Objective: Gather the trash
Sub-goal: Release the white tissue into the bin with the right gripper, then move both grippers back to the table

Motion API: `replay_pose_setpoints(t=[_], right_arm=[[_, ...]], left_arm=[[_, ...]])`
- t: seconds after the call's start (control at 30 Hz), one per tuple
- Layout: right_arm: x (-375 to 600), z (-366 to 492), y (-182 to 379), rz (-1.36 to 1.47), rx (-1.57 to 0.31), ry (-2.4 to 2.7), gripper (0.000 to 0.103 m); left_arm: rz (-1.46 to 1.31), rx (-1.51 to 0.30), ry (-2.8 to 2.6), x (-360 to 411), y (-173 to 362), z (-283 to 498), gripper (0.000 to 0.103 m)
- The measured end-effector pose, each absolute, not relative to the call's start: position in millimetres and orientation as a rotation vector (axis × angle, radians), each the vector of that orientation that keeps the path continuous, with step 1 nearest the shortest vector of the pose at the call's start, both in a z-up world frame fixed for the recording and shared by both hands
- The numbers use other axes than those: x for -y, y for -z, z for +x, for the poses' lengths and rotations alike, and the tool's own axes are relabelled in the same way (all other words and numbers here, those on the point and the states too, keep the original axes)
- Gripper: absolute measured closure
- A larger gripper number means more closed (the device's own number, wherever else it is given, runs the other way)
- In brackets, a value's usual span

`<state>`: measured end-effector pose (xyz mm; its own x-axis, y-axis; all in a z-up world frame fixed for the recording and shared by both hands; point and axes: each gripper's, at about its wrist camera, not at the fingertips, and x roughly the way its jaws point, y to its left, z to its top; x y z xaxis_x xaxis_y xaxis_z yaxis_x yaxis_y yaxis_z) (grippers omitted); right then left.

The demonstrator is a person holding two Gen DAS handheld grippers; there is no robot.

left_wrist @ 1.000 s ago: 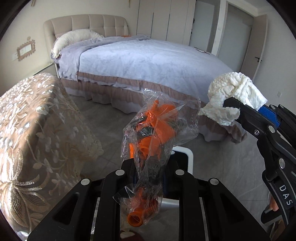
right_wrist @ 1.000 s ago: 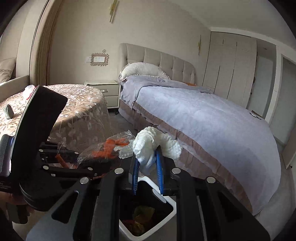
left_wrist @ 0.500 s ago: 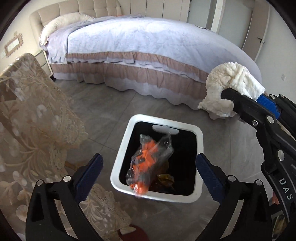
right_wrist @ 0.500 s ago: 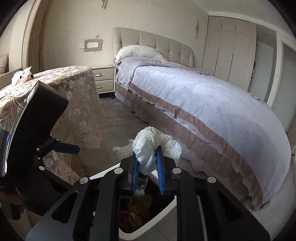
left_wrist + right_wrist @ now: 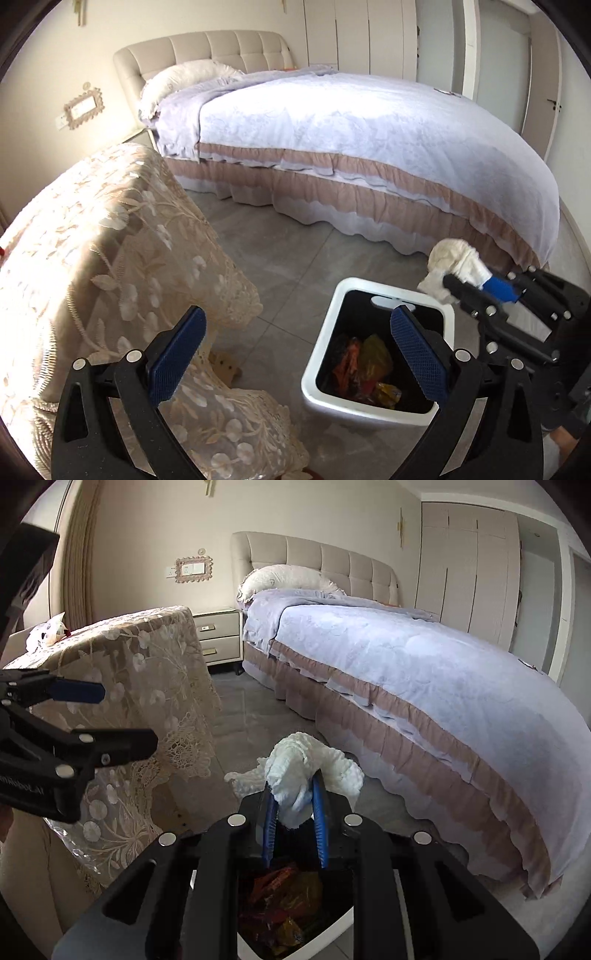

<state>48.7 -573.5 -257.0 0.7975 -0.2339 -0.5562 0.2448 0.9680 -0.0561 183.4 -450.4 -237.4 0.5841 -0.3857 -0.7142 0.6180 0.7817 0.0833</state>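
- Left gripper (image 5: 297, 360) hangs released, jaws spread wide and empty, the table (image 5: 92, 236) under its left finger, the bin (image 5: 376, 411) under its right.
- Right gripper (image 5: 294, 805) is clenched on the tissue (image 5: 306, 771), a crumpled white wad, directly above the bin.
- Left view gives the whole bin: white rim, black inside, orange and yellow wrappers (image 5: 364, 369) at the bottom, tissue poised over its far right corner.
- Right view catches only a slice of bin between its fingers.
- Right view alone shows a nightstand (image 5: 218, 637) between table and bed (image 5: 424, 664), and something white on the table's far left.
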Motion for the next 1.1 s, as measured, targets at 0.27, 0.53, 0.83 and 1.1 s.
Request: replay_pose_setpoints(t=[0.27,0.53,0.83,1.1], right_arm=[[560,59,286,0.000,-0.677,0.184,0.006],[560,45,228,-0.009,-0.526,0.213,0.004],[509,48,138,-0.045,-0.304,0.083,0.004],[428,81,94,-0.098,-0.202,-0.114,0.004]], left_arm=[[0.325,-0.733,0.592,439,227,181,0.005],[0.272,-0.696,0.605,424,198,171,0.005],[0.192,-0.558,0.447,345,132,159,0.005],[0.145,-0.532,0.213,238,104,170,0.005]])
